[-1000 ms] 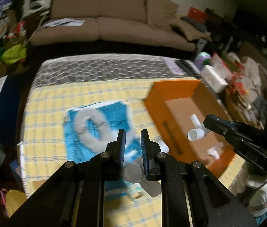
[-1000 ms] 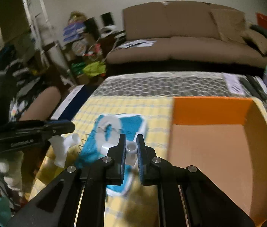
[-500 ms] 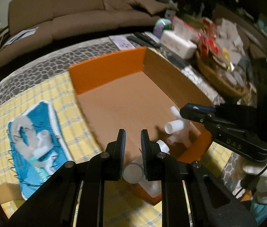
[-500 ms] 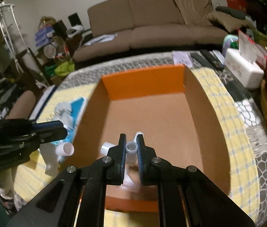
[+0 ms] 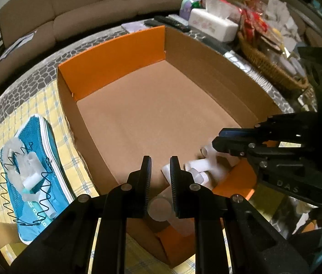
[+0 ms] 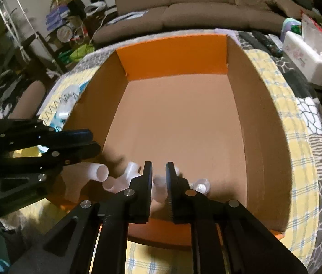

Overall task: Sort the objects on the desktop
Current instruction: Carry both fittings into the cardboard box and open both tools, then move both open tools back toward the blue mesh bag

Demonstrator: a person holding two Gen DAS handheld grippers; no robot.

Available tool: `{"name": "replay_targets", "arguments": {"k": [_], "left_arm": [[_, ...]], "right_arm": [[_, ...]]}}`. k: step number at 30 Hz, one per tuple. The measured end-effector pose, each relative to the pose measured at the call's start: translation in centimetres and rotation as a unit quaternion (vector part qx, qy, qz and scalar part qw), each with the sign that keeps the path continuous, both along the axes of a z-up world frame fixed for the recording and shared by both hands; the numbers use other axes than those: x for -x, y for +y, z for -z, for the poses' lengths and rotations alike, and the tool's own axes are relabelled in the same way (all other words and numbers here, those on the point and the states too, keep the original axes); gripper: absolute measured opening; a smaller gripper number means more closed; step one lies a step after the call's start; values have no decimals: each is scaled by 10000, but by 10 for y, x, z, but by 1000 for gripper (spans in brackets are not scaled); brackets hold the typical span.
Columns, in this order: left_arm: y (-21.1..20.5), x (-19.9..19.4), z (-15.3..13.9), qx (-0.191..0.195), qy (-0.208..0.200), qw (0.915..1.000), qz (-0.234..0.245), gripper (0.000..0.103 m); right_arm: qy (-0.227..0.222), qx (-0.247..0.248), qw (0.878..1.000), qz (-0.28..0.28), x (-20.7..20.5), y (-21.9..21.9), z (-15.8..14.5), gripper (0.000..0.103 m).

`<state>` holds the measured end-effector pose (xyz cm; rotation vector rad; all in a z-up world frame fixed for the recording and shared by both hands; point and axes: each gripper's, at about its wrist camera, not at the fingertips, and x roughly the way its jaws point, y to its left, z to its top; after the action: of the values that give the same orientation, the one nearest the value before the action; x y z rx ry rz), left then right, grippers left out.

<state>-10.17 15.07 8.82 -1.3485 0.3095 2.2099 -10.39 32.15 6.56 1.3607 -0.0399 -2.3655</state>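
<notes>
An orange cardboard box (image 5: pixel 115 61) with a brown floor stands on the yellow checked cloth; it also shows in the right wrist view (image 6: pixel 172 54). My left gripper (image 5: pixel 159 163) is shut on a white pipe fitting (image 5: pixel 161 207) over the box's near edge; in the right wrist view it comes in from the left holding that white fitting (image 6: pixel 97 171). My right gripper (image 6: pixel 158 167) is shut on another white pipe fitting (image 6: pixel 158 182) low inside the box's near end; in the left wrist view it reaches in from the right with its fitting (image 5: pixel 199 166).
A blue mesh pouch (image 5: pixel 35 171) with white fittings and wire springs lies left of the box. A white tissue box (image 5: pixel 213 25), a wicker basket (image 5: pixel 272 68) and remotes (image 6: pixel 266 41) crowd the right side. A brown sofa (image 6: pixel 195 4) stands behind.
Both grippers have carried their fittings from above the blue pouch rightward and down over the box; the right one now sits low inside its near end.
</notes>
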Motion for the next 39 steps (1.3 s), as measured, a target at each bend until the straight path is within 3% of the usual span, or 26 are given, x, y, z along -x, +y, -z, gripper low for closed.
{"name": "replay_targets", "arguments": {"k": [3, 5, 7, 9, 11, 13, 17, 23, 25, 29, 39], "left_arm": [[-7, 2, -4, -147, -37, 9998, -93, 16], [-12, 4, -9, -279, -42, 9995, -159, 27], [-18, 6, -16, -423, -12, 9988, -243, 31], [-24, 8, -22, -486, 37, 9984, -299, 32], [-29, 8, -28, -566, 79, 9977, -364, 41], [-33, 8, -33, -669, 115, 9967, -445, 49], [-46, 2, -39, -774, 221, 9945, -667, 63], [-72, -13, -45, -978, 300, 9905, -922, 93], [-82, -17, -49, -1013, 376, 9890, -1012, 98], [-110, -25, -57, -1183, 511, 9831, -1301, 103], [-168, -25, -53, -1271, 579, 9734, -1814, 103]], "right_arm": [[22, 60, 10000, 57, 0, 3, -2, 15], [148, 137, 9997, 130, 0, 4, -9, 21], [305, 257, 9990, 212, -1, 7, -17, 32], [456, 327, 9981, 237, -2, 6, -24, 35], [606, 332, 9973, 248, -2, 2, -30, 42], [730, 379, 9963, 239, -2, -2, -35, 61], [948, 458, 9941, 245, -2, -10, -43, 83], [1169, 587, 9909, 307, -2, -20, -56, 94], [1241, 513, 9905, 293, -3, -26, -60, 99], [1289, 556, 9897, 268, -5, -37, -65, 100], [1392, 643, 9882, 61, -6, -75, -76, 100]]}}
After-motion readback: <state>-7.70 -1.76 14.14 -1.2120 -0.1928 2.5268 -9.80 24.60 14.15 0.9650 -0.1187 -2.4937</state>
